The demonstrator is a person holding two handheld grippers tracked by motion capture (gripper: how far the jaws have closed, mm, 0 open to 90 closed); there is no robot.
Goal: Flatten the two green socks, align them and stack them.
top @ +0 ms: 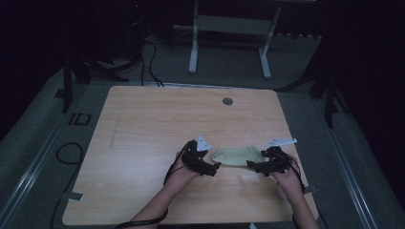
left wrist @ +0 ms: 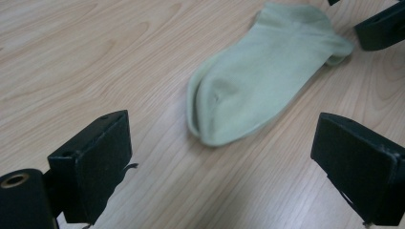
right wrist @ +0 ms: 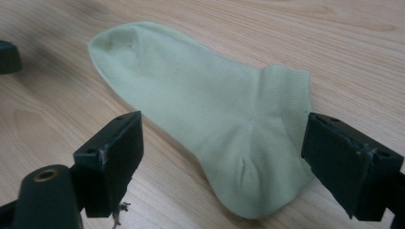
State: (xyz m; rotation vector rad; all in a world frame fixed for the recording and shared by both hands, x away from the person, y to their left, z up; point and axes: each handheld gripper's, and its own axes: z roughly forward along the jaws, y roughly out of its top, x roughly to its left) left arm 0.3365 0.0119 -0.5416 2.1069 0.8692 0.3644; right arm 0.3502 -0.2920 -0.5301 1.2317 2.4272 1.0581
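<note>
A pale green ankle sock (top: 237,156) is lying flat on the wooden desk (top: 143,129), toward its near right part, with its toe pointing left and its cuff pointing right. The left hand-held gripper (top: 212,168) is sitting just beside the toe end, and in the left gripper view its jaws are standing wide apart with the toe (left wrist: 215,114) lying a little beyond the gap between them, holding nothing. The right hand-held gripper (top: 252,165) is waiting at the opposite end, and in the right gripper view its jaws are likewise spread wide, framing the heel and ribbed cuff (right wrist: 286,95) without closing on either; the fabric is lying between them but is not being pinched. Placing one hand-held gripper at each end looks deliberate: it is setting up a two-point grip, so the limp fabric can be lifted, stretched or folded without bunching. Both are coming in low and angled toward the desk, probably so a lower jaw can slide under a thin edge. The sock is looking smooth and is consisting of two layers at the toe, so catching both layers is likely mattering for the next move.
</note>
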